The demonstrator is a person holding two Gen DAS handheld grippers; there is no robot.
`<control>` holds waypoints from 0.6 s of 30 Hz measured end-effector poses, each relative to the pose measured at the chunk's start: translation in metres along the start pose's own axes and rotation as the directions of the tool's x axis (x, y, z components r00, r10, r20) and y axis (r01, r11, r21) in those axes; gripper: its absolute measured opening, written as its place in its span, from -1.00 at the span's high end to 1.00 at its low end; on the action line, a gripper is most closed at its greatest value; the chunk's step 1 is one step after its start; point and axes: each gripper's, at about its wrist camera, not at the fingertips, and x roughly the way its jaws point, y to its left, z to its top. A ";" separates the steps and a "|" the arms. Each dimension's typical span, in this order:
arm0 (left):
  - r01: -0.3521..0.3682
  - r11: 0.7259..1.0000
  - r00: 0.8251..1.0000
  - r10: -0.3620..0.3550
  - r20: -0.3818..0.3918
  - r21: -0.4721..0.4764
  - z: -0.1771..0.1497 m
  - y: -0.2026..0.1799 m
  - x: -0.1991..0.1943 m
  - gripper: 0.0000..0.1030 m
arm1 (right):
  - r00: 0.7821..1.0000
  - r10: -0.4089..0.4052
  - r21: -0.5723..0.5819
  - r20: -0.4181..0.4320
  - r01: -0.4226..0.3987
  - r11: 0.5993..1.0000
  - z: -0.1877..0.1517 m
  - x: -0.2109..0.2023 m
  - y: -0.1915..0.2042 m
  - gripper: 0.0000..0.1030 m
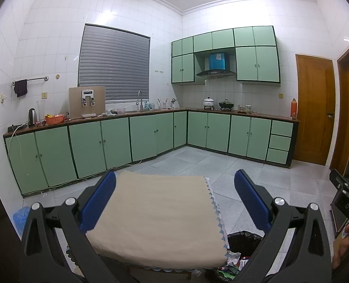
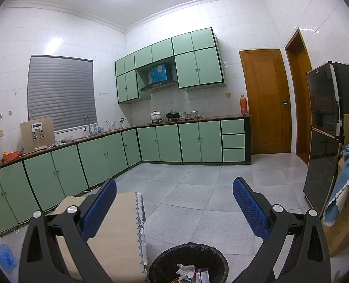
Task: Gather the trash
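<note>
A round trash bin (image 2: 188, 263) lined with a black bag stands on the floor, with crumpled paper and wrappers (image 2: 186, 272) inside. It also shows in the left wrist view (image 1: 244, 244), beside the table's right edge. My right gripper (image 2: 174, 207) is open and empty, held above the bin. My left gripper (image 1: 174, 202) is open and empty, held above a small table with a beige cloth (image 1: 160, 214). The same table (image 2: 118, 231) is left of the bin in the right wrist view. The other gripper (image 1: 346, 193) shows at the right edge.
Green kitchen cabinets (image 1: 85, 146) with a counter run along the back and left walls. A dark fridge (image 2: 325, 136) and cardboard boxes with a blue cloth (image 2: 346, 184) stand at the right. A blue bag (image 2: 6, 257) lies on the floor at left. Grey tiled floor (image 2: 198, 188) lies ahead.
</note>
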 end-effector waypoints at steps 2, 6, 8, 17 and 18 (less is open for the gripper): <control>0.003 1.000 1.000 -0.003 0.000 0.001 0.000 0.000 0.000 -0.89 | 1.000 0.000 -0.001 0.000 0.000 1.000 0.000 0.000 0.000 -0.88; 0.001 1.000 1.000 -0.001 0.001 0.000 0.000 0.000 0.000 -0.89 | 1.000 0.000 -0.001 -0.001 0.000 1.000 0.001 0.001 0.000 -0.88; 0.003 1.000 1.000 -0.003 0.000 -0.001 0.001 0.000 0.001 -0.89 | 1.000 0.000 -0.002 0.000 0.000 1.000 0.001 0.000 -0.001 -0.88; 0.002 1.000 1.000 -0.002 0.000 -0.001 0.001 0.000 0.001 -0.89 | 1.000 -0.001 -0.001 0.000 0.001 1.000 0.001 0.001 -0.001 -0.88; 0.003 1.000 1.000 -0.003 -0.001 -0.001 0.001 0.000 0.001 -0.89 | 1.000 -0.001 -0.002 -0.001 0.001 1.000 0.001 0.000 -0.001 -0.88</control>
